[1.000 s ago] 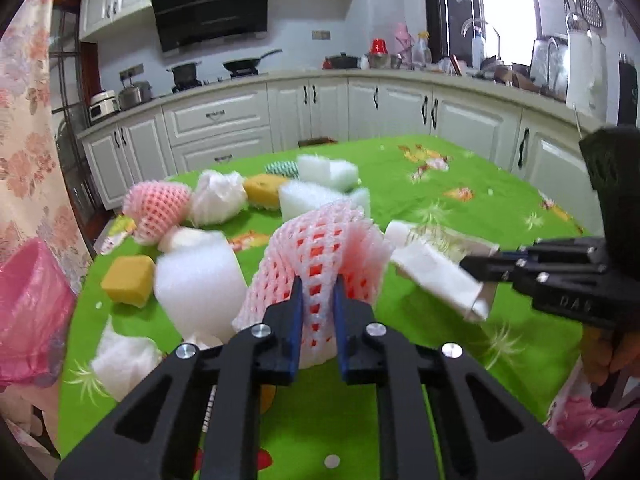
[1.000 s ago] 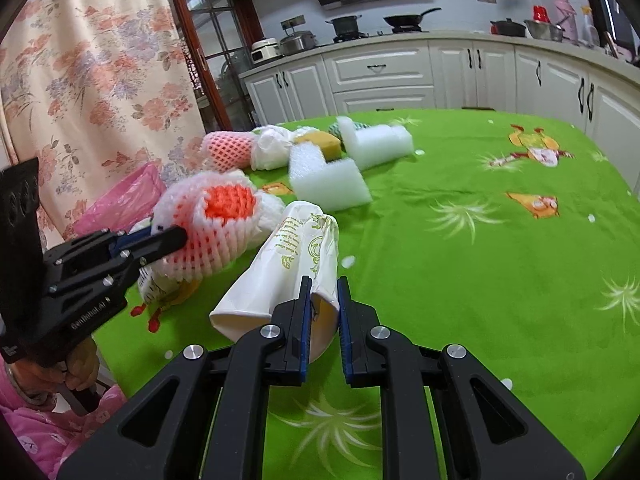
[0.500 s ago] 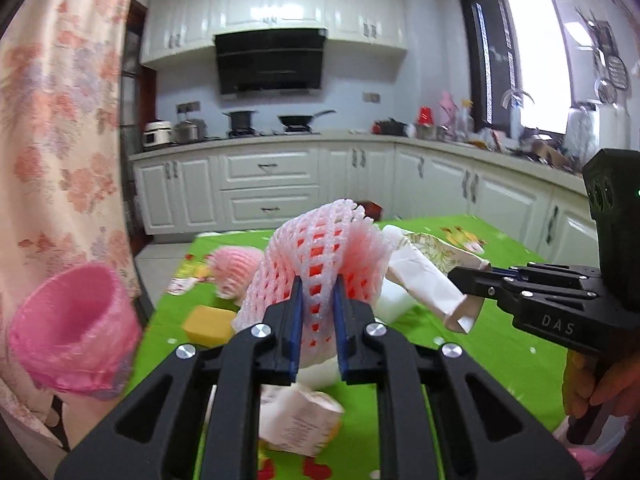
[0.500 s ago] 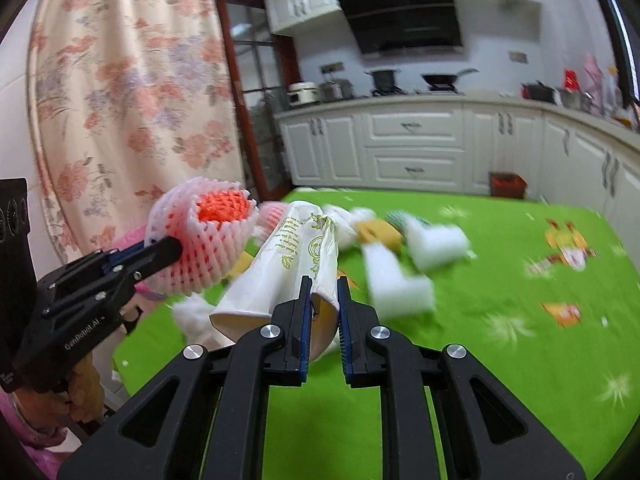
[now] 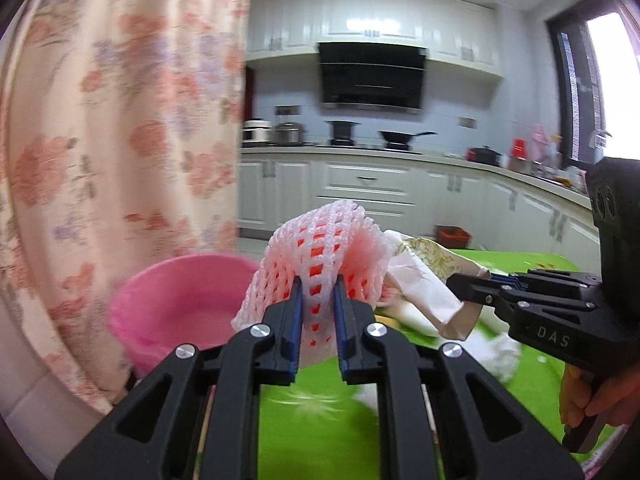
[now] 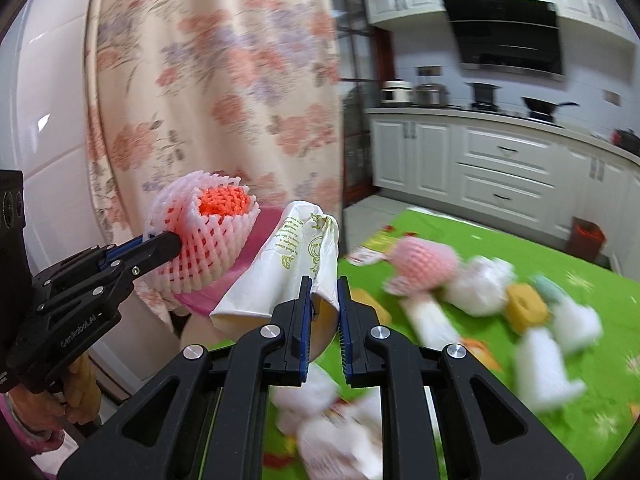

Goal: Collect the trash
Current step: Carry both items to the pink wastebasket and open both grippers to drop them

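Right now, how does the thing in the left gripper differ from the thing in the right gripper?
The left gripper pinches a pink foam fruit net, meshed and springy; the right gripper pinches a white paper cup, smooth with gold print. The net bulges round; the cup is crushed and lies tilted. Both are held off the table, near the pink bin.

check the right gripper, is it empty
No, the right gripper is clamped on a crumpled white paper cup with gold print.
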Tool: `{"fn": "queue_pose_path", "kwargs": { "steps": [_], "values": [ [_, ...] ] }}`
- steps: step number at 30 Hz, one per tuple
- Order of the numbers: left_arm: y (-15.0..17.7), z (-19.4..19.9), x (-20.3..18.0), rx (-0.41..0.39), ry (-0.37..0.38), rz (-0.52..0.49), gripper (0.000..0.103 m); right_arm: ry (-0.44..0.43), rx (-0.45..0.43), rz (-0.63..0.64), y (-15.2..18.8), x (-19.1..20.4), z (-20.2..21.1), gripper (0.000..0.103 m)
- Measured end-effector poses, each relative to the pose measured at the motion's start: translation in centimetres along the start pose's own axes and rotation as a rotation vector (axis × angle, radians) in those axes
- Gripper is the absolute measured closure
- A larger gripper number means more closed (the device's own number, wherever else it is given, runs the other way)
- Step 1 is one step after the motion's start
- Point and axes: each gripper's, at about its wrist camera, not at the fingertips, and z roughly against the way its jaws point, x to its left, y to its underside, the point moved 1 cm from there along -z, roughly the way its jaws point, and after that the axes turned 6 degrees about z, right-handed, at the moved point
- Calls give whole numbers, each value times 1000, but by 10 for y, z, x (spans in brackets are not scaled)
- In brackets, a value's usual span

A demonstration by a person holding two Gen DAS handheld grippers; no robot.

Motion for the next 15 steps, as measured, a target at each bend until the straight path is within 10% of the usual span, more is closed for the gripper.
{"fn": "queue_pose_path", "kwargs": {
  "steps": [15],
  "values": [
    [-27,-70,131,83,-175,159,88,-113,93,104,-51,65,-136,89]
  ]
}}
